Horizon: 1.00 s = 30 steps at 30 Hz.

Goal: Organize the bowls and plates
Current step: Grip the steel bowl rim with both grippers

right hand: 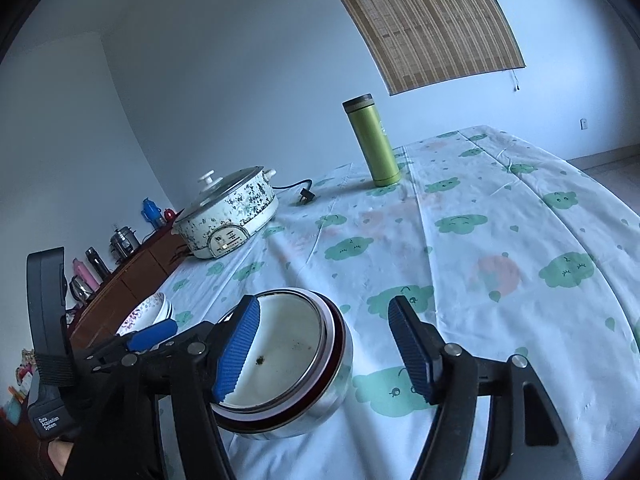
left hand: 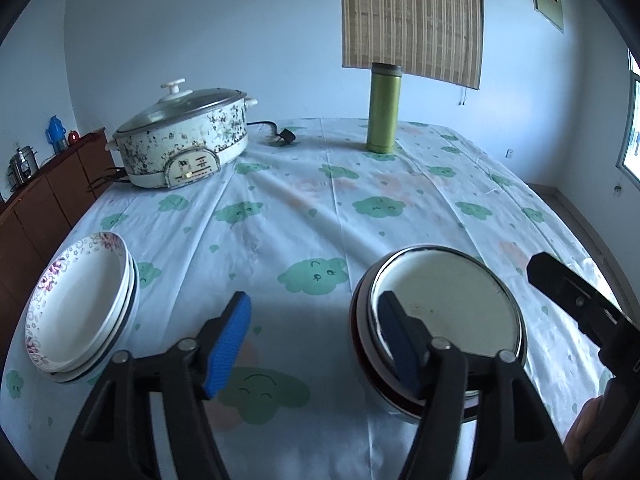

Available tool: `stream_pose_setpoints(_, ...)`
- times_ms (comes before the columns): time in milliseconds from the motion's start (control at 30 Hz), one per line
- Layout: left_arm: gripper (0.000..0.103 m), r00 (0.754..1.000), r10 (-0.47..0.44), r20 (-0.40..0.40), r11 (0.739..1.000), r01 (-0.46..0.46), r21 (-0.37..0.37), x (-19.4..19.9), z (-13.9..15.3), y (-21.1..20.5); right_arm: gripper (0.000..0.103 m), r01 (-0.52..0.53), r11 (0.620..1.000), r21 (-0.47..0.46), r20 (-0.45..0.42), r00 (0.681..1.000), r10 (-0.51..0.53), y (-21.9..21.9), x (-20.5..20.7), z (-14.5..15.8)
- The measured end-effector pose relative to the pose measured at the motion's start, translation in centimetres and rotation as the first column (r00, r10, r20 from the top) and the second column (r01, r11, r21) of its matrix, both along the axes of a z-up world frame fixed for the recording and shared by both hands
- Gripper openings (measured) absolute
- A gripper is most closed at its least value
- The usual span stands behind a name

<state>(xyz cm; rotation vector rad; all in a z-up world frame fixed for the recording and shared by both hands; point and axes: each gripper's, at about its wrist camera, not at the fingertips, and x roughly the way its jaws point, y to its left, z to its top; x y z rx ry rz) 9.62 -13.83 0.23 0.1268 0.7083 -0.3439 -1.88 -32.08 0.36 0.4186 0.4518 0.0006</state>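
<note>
The left gripper (left hand: pixel 316 344) and right gripper (right hand: pixel 326 354) both stand spread, pinching nothing. The steel bowl stack (right hand: pixel 296 360) sits on the clouded tablecloth (left hand: pixel 320 208) between them, beside each inner pad; the floral plates (left hand: pixel 76 300) rest stacked at the table's left edge

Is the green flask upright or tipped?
Upright. The green flask stands on its base on the tablecloth, cap on top; the right wrist view shows it standing too.
</note>
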Motion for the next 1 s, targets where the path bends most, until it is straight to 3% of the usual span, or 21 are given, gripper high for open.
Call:
stream_pose_setpoints(67, 0.072, 1.000, -0.005, 0.008, 1.000, 0.005, -0.007, -0.1, 0.1, 0.0, 0.069, -0.004, 1.000, -0.007, 0.001, 1.000, 0.004, 0.1, 0.0, 0.0)
stream_pose_setpoints(200, 0.093, 1.000, -0.002, 0.030, 1.000, 0.002, -0.011, -0.1, 0.2, 0.0, 0.069, -0.004, 1.000, -0.021, 0.003, 1.000, 0.004, 0.3, -0.1, 0.1)
stream_pose_setpoints(367, 0.100, 0.997, 0.008, 0.074, 1.000, -0.007, -0.013, -0.3, 0.7, 0.2, 0.070, 0.010, 0.998, -0.066, 0.028, 1.000, -0.008, 0.9, -0.6, 0.4)
stream_pose_setpoints(767, 0.101, 0.999, 0.021, 0.047, 1.000, -0.020, -0.013, 0.0, 0.3, 0.4, 0.070, 0.027, 0.997, -0.069, 0.046, 0.999, -0.024, 0.7, -1.0, 0.8)
stream_pose_setpoints(900, 0.101, 0.999, 0.027, 0.034, 1.000, -0.027, -0.003, 0.1, 0.2, 0.4, 0.080, 0.037, 0.996, -0.080, 0.052, 0.998, -0.033, 0.6, -1.1, 0.9)
stream_pose_setpoints(1000, 0.101, 0.999, 0.039, 0.021, 0.999, -0.039, 0.002, 0.2, 0.2, 0.5, 0.081, 0.045, 0.996, -0.081, 0.041, 0.998, -0.042, 0.4, -1.1, 1.0)
